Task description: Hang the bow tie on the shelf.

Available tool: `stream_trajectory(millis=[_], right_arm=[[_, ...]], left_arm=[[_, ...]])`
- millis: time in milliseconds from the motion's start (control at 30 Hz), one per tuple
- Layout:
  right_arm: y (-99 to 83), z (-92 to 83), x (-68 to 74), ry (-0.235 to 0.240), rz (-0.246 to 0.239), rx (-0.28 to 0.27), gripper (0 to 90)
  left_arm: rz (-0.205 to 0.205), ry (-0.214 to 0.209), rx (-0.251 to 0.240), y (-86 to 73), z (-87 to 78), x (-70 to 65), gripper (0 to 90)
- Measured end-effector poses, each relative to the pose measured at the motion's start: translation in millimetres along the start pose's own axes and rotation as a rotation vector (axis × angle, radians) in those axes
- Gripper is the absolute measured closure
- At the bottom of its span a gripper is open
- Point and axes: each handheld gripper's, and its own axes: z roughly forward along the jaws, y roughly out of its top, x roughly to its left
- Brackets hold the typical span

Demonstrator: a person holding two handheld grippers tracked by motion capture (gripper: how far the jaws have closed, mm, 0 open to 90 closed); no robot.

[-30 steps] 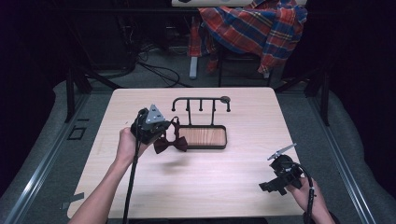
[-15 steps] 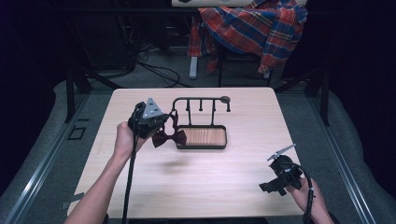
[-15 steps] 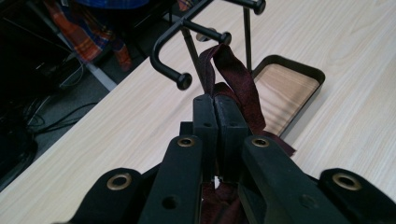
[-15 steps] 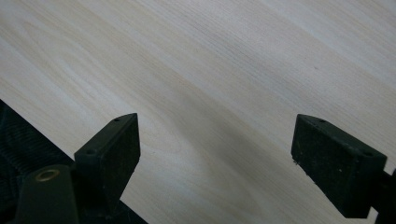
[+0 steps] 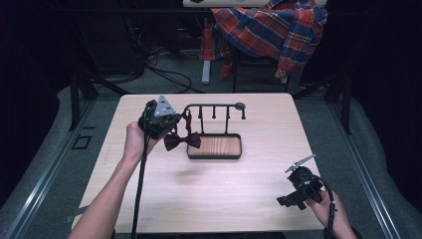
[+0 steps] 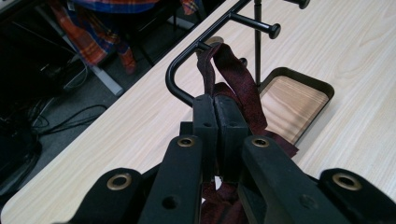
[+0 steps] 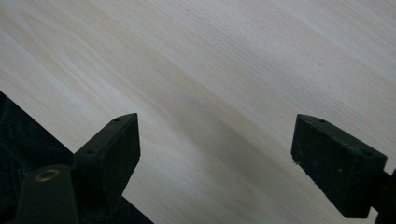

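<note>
At the rack's [image 5: 214, 107] left end, your left gripper [image 6: 217, 109] pinched the bow tie's [image 5: 182, 141] strap, looped over the bar above the tray [image 5: 215, 147]. Since a second earlier it had moved nearer the rack; your right gripper [image 7: 215, 154] stayed wide open at the table's [image 5: 239, 189] near corner.

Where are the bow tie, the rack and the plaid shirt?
bow tie [image 5: 182, 141]: high view, on its dark red bow.
rack [image 5: 214, 105]: high view, on its top bar.
plaid shirt [image 5: 268, 30]: high view, on the draped cloth.

Left tongs [image 6: 215, 122] hide the bow tie's [image 6: 236, 79] knot.
</note>
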Motion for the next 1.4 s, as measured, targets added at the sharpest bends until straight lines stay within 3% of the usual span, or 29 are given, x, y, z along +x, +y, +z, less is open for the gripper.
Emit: stream_trajectory(millis=[433,667,1400], right_arm=[[-0.7,-0.6,-0.3,-0.005,-0.008,0.014,15.4],[-0.7,-0.3,-1.1,-0.015,-0.02,0.025,15.4],[-0.7,1.0,-1.2,-0.005,-0.025,0.035,15.4]], left_arm=[[0.003,0.013,0.031,10.8,16.0,8.2,88.6],[0.003,0.032,0.054,8.8,24.7,13.8,88.6],[-0.004,0.029,0.109,-1.9,46.0,24.6,87.4]])
